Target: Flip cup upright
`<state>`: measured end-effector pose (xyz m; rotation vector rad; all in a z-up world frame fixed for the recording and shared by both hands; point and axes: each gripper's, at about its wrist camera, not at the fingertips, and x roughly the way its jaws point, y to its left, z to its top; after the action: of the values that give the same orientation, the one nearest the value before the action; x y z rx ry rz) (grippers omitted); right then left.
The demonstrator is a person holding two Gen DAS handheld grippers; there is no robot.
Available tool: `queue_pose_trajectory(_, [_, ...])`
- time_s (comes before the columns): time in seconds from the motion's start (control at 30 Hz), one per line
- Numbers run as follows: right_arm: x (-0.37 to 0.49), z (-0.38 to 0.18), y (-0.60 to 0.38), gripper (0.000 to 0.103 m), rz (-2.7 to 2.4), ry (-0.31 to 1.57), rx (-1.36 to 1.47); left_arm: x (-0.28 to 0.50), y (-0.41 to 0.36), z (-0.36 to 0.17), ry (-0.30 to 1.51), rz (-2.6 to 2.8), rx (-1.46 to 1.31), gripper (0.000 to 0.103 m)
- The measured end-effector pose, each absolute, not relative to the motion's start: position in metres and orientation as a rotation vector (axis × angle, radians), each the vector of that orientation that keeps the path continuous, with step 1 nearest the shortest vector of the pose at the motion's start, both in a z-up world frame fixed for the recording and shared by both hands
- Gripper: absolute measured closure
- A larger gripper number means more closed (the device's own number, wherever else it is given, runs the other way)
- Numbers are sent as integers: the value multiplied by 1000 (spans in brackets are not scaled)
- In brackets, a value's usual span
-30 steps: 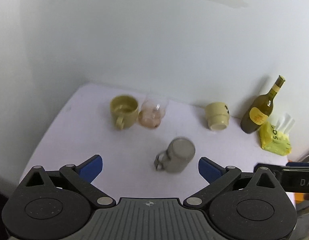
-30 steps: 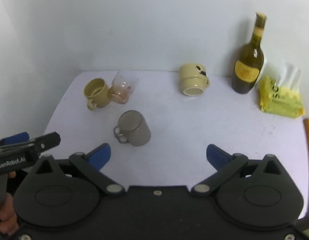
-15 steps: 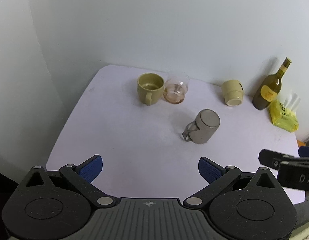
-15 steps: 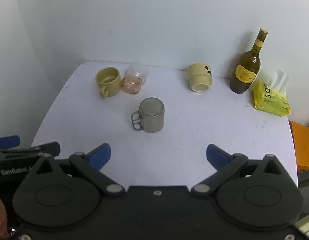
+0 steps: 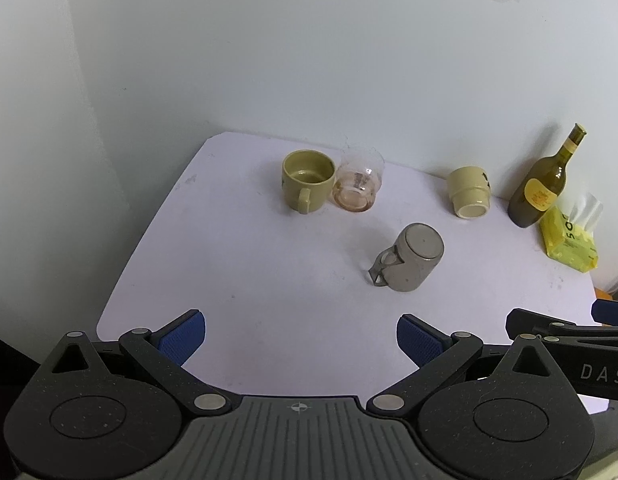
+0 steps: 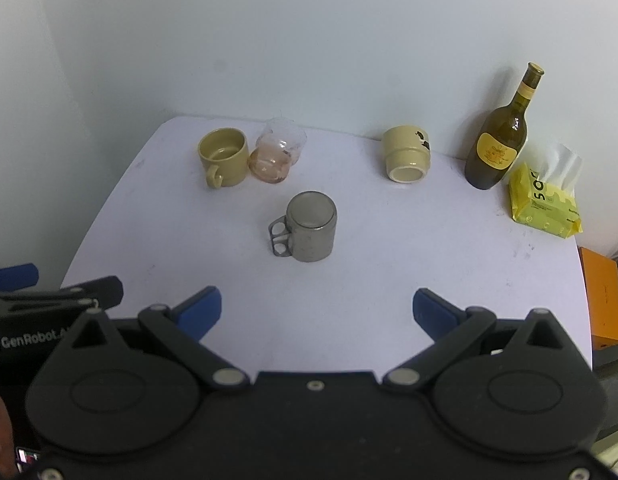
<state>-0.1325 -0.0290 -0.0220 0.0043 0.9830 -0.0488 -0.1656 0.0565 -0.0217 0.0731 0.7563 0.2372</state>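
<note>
Grey metal cup upside down mid-table | left gripper wide open, empty | right gripper wide open, empty

We are looking at a white rounded-corner table that is carrying a grey metal mug sitting upside down mid-table, an upright olive ceramic mug, a clear glass tumbler, an inverted cream ceramic cup, a dark green wine bottle and a yellow tissue pack.
</note>
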Motion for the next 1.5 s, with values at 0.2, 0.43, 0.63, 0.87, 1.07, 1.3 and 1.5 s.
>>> queue_pose_trajectory(0.2, [-129,-20,-30,0,-37,981,0,-164,59,-21,758,232,68,0])
queue_pose_trajectory(0.43, [-129,-19,-32,0,-28,982,3,-164,57,-19,754,240,67,0])
queue_pose_trajectory(0.63, [-130,-19,-32,0,-21,983,10,-167,57,-18,756,245,73,0])
queue_pose_trajectory(0.87, [-132,-20,-28,0,-17,983,17,-169,56,-18,757,257,71,0])
queue_pose_trajectory(1.07, [-132,-20,-24,1,-14,980,19,-172,60,-18,751,261,68,0])
queue_pose_trajectory(1.3, [-132,-17,-25,1,-20,971,9,-171,60,-17,744,255,63,0])
queue_pose_trajectory(1.5, [-132,-15,-26,1,-23,970,3,-171,61,-17,740,244,48,0])
